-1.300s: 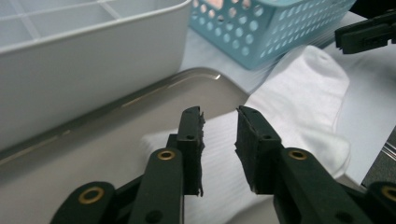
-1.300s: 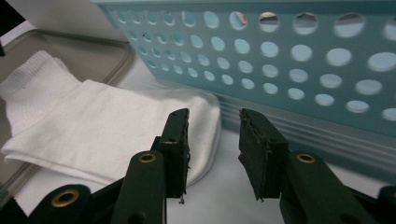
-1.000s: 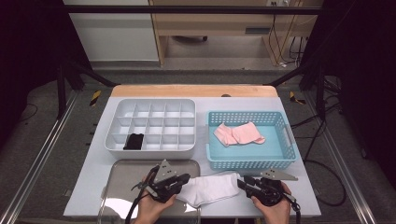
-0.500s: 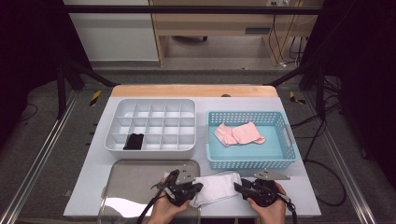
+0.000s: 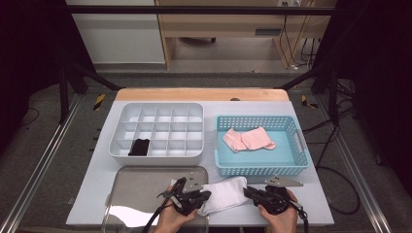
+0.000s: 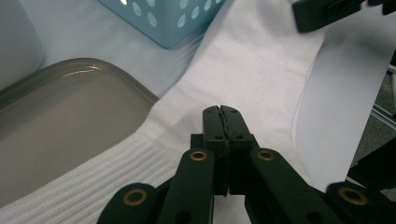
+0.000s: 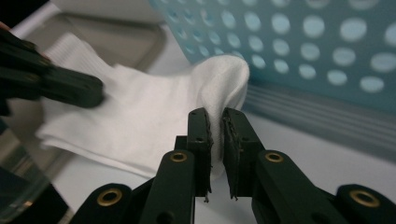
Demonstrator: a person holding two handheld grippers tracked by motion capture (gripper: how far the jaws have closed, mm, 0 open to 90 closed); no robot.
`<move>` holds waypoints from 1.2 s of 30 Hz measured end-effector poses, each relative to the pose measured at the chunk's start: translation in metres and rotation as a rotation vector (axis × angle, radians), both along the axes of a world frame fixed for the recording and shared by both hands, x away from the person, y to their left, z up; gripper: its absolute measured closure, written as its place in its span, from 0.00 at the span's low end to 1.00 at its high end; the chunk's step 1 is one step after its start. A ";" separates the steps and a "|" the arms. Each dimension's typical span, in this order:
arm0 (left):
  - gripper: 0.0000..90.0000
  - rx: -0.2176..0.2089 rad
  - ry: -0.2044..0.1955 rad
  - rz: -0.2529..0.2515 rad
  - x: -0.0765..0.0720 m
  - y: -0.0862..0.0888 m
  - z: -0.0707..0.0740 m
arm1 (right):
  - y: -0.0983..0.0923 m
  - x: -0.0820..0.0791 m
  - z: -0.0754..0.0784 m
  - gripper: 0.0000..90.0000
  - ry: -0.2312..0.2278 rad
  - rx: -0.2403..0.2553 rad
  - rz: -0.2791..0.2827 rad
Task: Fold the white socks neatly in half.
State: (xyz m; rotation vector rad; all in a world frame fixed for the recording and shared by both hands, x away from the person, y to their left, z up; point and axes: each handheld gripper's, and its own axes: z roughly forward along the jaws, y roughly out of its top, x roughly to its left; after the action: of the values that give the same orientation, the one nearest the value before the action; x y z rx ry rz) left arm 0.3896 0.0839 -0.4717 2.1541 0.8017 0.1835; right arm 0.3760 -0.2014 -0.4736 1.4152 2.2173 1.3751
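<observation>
A white sock (image 5: 224,193) lies at the table's front edge, between the metal tray (image 5: 141,187) and the blue basket (image 5: 262,167). My left gripper (image 5: 203,196) is shut on the sock's ribbed cuff end. In the left gripper view its jaws (image 6: 221,110) meet on the puckered fabric of the sock (image 6: 261,70). My right gripper (image 5: 248,192) holds the opposite end. In the right gripper view its jaws (image 7: 216,114) have just been closing and pinch a fold of the sock (image 7: 140,107).
Pink socks (image 5: 248,139) lie in the blue basket. A white compartment tray (image 5: 158,109) at the back left holds a black item (image 5: 140,147) in one front cell. The metal tray's corner (image 6: 70,116) lies just left of the sock.
My left gripper moved right from over the metal tray onto the sock's cuff end. My right gripper shifted slightly left and closed on the sock's other end.
</observation>
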 end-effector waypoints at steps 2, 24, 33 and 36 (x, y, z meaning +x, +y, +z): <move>0.99 -0.007 0.005 0.001 0.000 0.000 0.001 | 0.002 -0.003 0.007 0.91 -0.022 0.029 0.016; 0.97 -0.014 -0.003 0.255 -0.010 0.121 0.003 | 0.023 -0.007 0.033 0.91 -0.090 0.067 0.101; 0.99 -0.014 0.026 0.238 -0.014 0.120 -0.006 | 0.048 -0.002 0.043 0.91 -0.099 0.086 0.171; 0.98 -0.021 0.023 0.229 -0.017 0.118 -0.006 | 0.061 0.001 0.049 0.91 -0.106 0.092 0.202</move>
State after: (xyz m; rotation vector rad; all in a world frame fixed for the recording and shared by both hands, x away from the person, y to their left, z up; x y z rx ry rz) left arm 0.3726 0.2021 -0.4776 2.0448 1.0584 0.2671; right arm 0.3768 -0.1403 -0.4251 1.1408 2.3068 1.5957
